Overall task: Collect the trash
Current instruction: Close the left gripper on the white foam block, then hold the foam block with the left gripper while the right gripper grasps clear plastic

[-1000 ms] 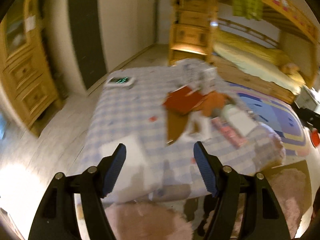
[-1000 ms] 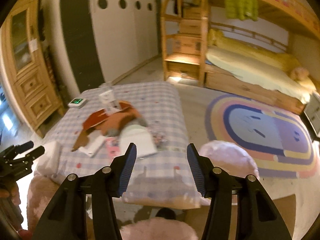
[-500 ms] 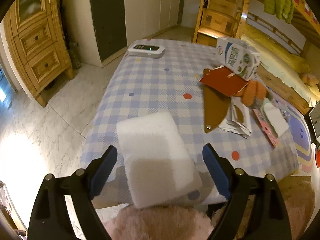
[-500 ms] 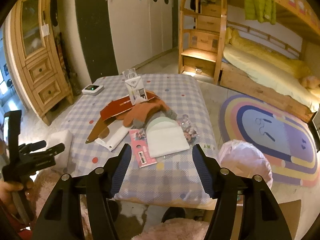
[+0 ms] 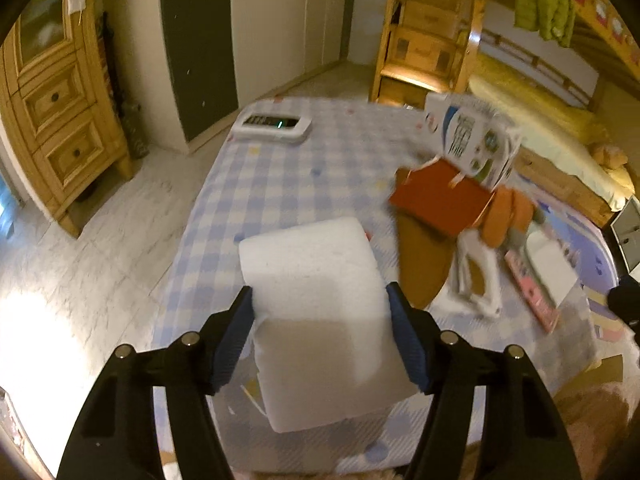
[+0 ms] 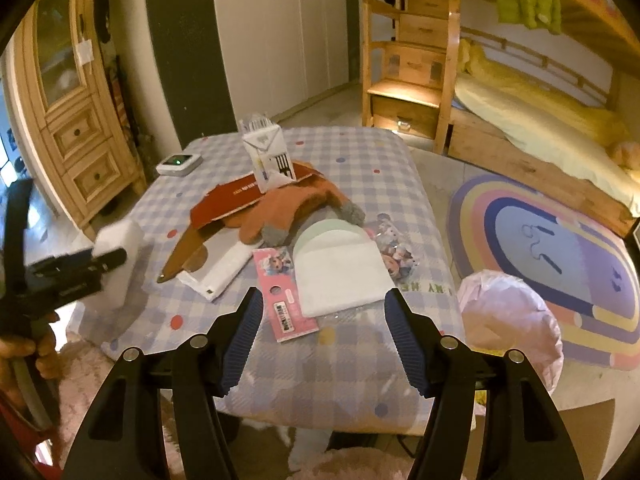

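A white foam block (image 5: 320, 312) sits between the blue pads of my left gripper (image 5: 320, 344), which is shut on it at the near left corner of the checked table (image 5: 280, 184). The block also shows in the right wrist view (image 6: 120, 248), with the left gripper (image 6: 76, 268) on it. My right gripper (image 6: 324, 340) is open and empty above the table's near edge. On the table lie a red card sleeve (image 6: 236, 200), an upright milk carton (image 6: 266, 156), an orange cloth (image 6: 296, 210), a white pouch (image 6: 340, 276), a pink packet (image 6: 284, 292) and a white flat box (image 6: 220, 268).
A pink bag-lined bin (image 6: 512, 320) stands at the table's right. A white device with a green light (image 5: 274, 126) lies at the far left corner. A wooden cabinet (image 6: 72, 120) is on the left, a bunk bed (image 6: 520, 112) on the right, a striped rug (image 6: 552, 256) beside the bin.
My left gripper has moved forward onto the foam block and closed on its sides. My right gripper has come a little nearer to the table and stays open.
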Tool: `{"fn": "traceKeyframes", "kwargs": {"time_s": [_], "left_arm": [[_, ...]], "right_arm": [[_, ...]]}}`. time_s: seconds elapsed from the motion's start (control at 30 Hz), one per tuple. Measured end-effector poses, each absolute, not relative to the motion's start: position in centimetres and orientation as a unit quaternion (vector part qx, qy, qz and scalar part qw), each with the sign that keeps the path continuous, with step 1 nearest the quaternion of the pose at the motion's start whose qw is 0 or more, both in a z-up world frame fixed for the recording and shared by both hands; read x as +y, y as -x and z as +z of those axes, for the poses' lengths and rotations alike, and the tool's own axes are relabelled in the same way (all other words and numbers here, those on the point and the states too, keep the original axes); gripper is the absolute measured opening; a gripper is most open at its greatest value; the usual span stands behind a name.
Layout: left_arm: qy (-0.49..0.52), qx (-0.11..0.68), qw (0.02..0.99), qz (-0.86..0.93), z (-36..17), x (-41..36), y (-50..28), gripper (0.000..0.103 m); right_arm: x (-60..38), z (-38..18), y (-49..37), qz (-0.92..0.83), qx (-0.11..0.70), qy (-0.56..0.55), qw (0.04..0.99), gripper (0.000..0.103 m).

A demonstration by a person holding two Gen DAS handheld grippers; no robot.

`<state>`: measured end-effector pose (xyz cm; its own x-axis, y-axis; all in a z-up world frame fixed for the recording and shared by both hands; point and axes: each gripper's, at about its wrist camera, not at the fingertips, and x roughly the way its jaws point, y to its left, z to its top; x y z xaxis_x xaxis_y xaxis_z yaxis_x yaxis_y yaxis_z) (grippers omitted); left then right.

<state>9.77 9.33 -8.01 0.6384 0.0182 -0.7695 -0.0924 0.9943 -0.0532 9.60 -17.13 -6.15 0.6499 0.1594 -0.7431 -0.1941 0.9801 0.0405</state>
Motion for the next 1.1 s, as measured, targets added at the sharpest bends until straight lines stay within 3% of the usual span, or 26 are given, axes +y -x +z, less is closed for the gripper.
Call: {"fn": "traceKeyframes", "kwargs": {"time_s": [0.5, 0.7, 0.8, 0.87, 0.97, 1.1], "left_arm": [[0.041, 0.389, 0.920, -0.001, -5.8, 7.0, -11.7, 0.065], [0.042, 0.391, 0.919, -0.005, -5.9, 6.7, -11.4, 0.065], [0.041, 0.392, 0.919, -0.004, -5.9, 6.7, -11.3, 0.065], [0.042, 0.393, 0.919, -0.004, -6.0, 6.7, -11.1, 0.065], [0.039, 0.391, 0.920, -0.004, -5.8, 6.7, -10.8, 0.065], [0.038, 0.386, 0.922, -0.004, -5.4, 6.5, -10.4, 0.065]], "right_arm": [[-18.5, -11.2, -15.9, 0.013, 0.485, -0.025, 0.874, 0.064], [-18.6, -11.6, -16.2, 0.017, 0.491, -0.029, 0.871, 0.070], [-18.5, -11.4, -16.0, 0.032, 0.488, -0.031, 0.872, 0.053], [-18.6, -11.1, -15.6, 0.046, 0.483, -0.043, 0.873, 0.030], [-18.7, -9.9, -14.9, 0.052, 0.464, -0.050, 0.883, 0.016], [-19.3, -7.6, -13.6, 0.066, 0.431, -0.070, 0.897, 0.008]]}}
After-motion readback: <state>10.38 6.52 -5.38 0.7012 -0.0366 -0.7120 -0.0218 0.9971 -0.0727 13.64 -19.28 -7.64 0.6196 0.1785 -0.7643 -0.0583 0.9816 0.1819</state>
